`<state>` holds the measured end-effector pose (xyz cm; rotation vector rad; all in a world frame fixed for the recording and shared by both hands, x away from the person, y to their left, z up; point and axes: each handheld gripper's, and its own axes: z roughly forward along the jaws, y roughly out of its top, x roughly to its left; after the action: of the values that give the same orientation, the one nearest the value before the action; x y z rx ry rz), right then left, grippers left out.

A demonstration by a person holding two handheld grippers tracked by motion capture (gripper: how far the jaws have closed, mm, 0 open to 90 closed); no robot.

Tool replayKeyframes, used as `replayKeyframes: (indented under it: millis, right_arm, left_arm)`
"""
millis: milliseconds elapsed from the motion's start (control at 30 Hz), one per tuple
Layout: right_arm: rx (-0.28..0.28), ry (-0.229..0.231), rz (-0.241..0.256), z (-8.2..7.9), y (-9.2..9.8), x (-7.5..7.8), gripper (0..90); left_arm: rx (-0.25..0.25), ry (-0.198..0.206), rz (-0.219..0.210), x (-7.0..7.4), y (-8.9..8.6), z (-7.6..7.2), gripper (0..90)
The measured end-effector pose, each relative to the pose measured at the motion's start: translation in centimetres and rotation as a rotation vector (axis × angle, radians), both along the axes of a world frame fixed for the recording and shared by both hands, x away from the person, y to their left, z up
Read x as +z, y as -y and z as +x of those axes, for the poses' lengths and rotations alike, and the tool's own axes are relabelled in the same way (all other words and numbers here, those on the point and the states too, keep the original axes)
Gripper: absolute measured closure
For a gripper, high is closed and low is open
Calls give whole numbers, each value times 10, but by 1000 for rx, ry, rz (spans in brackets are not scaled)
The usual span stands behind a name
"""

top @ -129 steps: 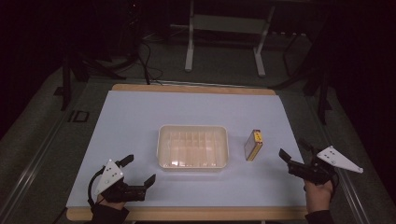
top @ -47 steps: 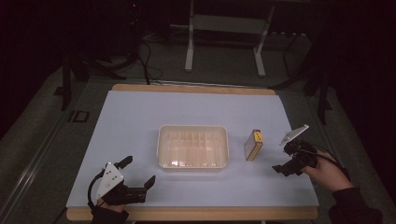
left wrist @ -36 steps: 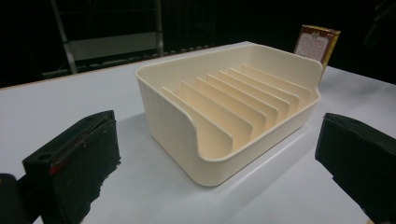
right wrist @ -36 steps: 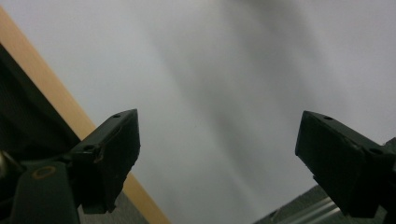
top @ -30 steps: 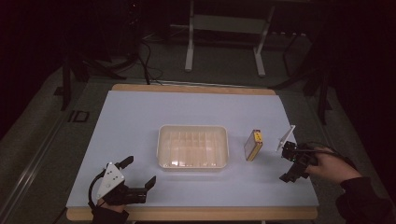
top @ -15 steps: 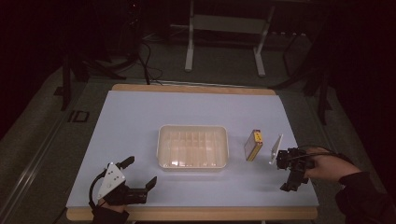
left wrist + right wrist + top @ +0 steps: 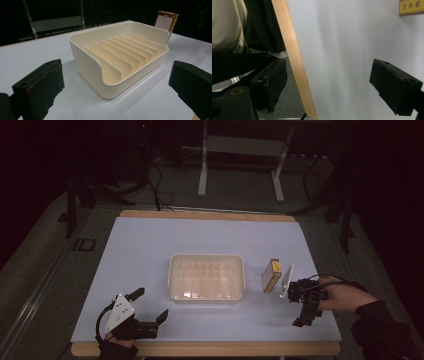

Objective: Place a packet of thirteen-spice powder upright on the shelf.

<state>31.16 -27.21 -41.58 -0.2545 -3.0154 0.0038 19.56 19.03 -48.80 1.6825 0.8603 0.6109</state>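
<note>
A cream plastic tray (image 7: 206,277) with upright dividers sits mid-table; in the left gripper view the tray (image 7: 120,57) is just beyond the jaws. A small yellow-and-brown box (image 7: 272,275) stands upright to its right, and the box (image 7: 167,21) shows past the tray's far corner. My left gripper (image 7: 150,304) rests near the front left edge, open and empty, as the left gripper (image 7: 117,83) jaws stand wide apart. My right gripper (image 7: 300,307) is just right of the box, turned toward the table's front edge, open with nothing held. Between the right gripper (image 7: 329,75) jaws lies bare table, with the box's corner (image 7: 412,6) beyond.
The white table top (image 7: 150,250) has a wooden front edge (image 7: 294,62), with the person's clothing (image 7: 227,27) beyond it. A metal stand (image 7: 240,150) and cables sit on the dark floor behind the table.
The right gripper has come in from the table's right edge leftward to just beside the box and has turned over in the hand. The left gripper has stayed put.
</note>
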Motion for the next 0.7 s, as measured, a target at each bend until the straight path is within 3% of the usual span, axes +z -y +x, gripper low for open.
replayKeyframes:
  millis: [267,700]
  right_arm:
    - [61,7,8,-1,-12,3,139]
    - [115,-5,30,0,-34,11,139]
  left_arm:
    - [-4,-1,-1,0,0,0,0]
    - [-9,-1,0,0,0,0,0]
